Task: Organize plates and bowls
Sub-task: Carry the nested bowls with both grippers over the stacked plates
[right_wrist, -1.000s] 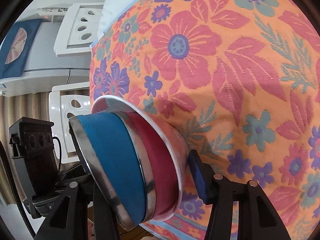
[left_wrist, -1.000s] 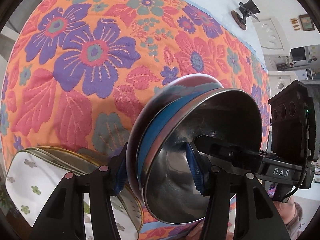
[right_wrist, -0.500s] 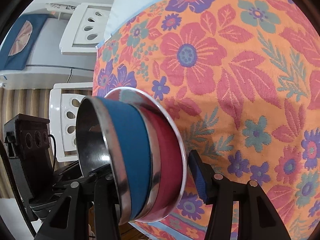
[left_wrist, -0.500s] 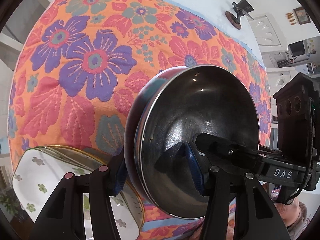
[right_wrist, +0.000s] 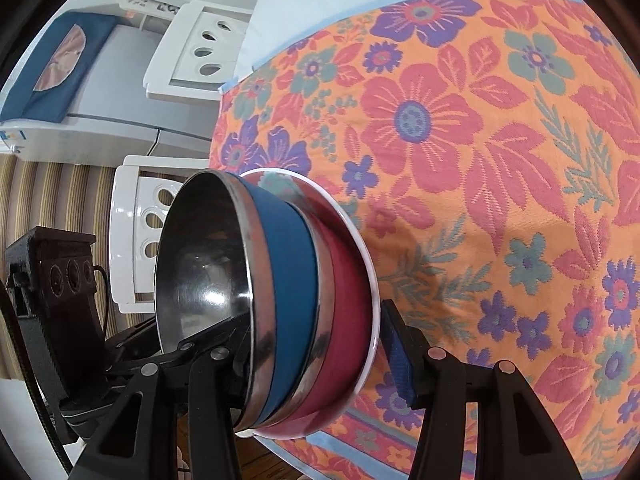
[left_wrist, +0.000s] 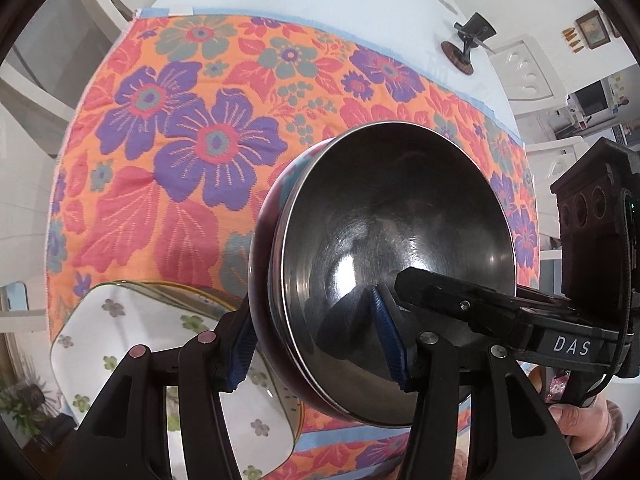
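Note:
A nested stack of steel bowls (left_wrist: 396,240), blue-sided inside red-sided, is held tilted above the floral tablecloth. In the right wrist view the blue bowl (right_wrist: 288,300) sits in the red bowl (right_wrist: 348,312), backed by a white-rimmed plate (right_wrist: 370,260). My left gripper (left_wrist: 316,344) is shut on the stack's rim, one finger inside the bowl. My right gripper (right_wrist: 324,360) brackets the stack from the other side; its left finger reaches inside the bowl, and its right pad (right_wrist: 400,364) stands a little off the plate rim.
A white square dish with green flowers (left_wrist: 160,344) lies at the table's near left edge. A floral tablecloth (left_wrist: 168,168) covers the table. White plastic chairs (right_wrist: 192,52) stand beyond the far edge. A small dark stand (left_wrist: 466,42) sits at the back.
The bowl stack has tipped so that its shiny inside faces the left camera more. Both grippers have risen and pulled back from the table with it.

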{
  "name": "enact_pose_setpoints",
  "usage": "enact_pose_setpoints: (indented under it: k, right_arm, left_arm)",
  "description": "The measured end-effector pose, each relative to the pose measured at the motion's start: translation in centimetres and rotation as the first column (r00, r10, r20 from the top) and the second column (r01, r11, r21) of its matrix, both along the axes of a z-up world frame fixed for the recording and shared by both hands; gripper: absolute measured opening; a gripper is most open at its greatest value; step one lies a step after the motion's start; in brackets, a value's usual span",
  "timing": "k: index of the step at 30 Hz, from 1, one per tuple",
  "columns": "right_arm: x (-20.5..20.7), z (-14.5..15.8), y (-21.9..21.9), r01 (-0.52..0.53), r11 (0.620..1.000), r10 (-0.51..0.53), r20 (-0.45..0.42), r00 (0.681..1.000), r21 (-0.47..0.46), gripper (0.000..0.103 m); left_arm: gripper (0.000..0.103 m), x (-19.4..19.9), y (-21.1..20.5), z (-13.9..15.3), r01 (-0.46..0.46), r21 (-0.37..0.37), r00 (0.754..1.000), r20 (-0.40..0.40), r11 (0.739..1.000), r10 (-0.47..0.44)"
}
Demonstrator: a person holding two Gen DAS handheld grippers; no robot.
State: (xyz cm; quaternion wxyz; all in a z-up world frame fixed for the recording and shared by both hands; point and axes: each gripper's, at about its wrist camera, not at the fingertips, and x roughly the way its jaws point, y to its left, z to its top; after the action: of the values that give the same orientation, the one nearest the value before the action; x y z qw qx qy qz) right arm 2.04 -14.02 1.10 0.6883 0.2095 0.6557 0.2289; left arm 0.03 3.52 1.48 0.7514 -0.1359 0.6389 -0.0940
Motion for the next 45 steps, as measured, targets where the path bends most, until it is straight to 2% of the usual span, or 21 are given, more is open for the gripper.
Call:
enact_pose_setpoints:
  k: [12,24,33,45]
  right_arm:
    - [-0.8,4.2,3.3,-0.052,0.999,0.052,0.086,0.995,-0.007,0.051]
    - [-2.5,6.3,8.3,-0.051,0.999,0.051,0.068,0.996,-0.007,0.051]
    - [-4.6,4.7,12.3,-0.088,0.996,0.089,0.031,0.996,-0.03,0.051]
    - [-6.8,1.6,14.1,-0.089,0.993,0.088,-0.009,0.996,-0.075,0.051]
  left_arm:
    - [0.051,-1.8,3.3,3.6,-0.052,-0.002,0.995,0.086,0.999,0.052]
    - [0.051,-4.5,8.1,5.8,-0.11,0.012,0.989,0.102,0.994,0.108]
    - [0.05,-7.1,11.6,4.2,-0.127,0.012,0.989,0.077,0.992,0.125]
    - [0.05,-9.5,13.2,0.7,-0.111,-0.027,0.993,0.044,0.994,0.112]
